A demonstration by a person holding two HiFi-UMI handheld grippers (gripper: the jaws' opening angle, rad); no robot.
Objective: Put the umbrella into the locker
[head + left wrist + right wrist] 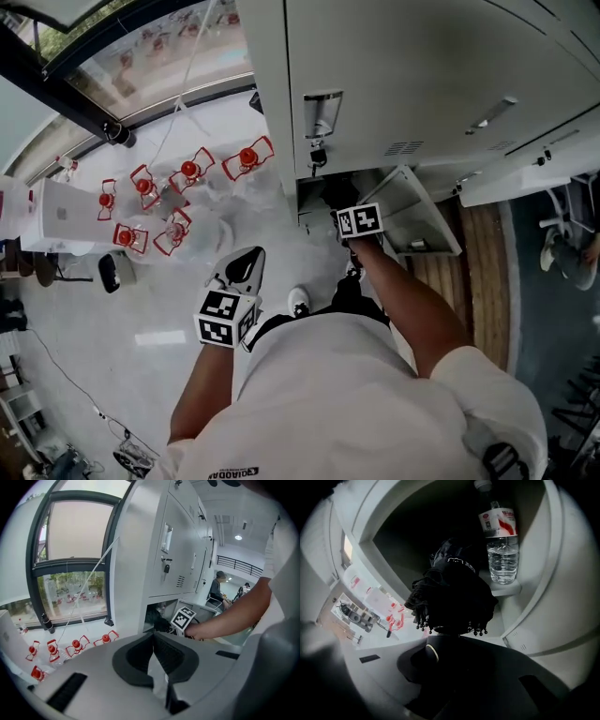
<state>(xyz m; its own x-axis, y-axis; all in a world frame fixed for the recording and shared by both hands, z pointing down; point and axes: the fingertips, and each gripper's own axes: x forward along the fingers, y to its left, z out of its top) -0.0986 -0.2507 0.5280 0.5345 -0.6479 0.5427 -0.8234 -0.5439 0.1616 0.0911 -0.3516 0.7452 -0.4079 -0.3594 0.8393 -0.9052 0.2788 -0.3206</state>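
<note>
Umbrella [454, 597], one; water bottle [502, 559], one

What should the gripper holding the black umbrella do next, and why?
Probably ease the umbrella a little deeper into the locker before letting go. The right hand-held gripper is shut on it, and it looks only just at the open mouth. A water bottle stands close on its right, so keep clear of that.

The umbrella [454, 592] in my right gripper [440, 656] sits in the locker [543, 620], beside 1 water bottle [502, 550] on a ledge [508, 590] inside. My left gripper [153, 654] is left of the locker.
</note>
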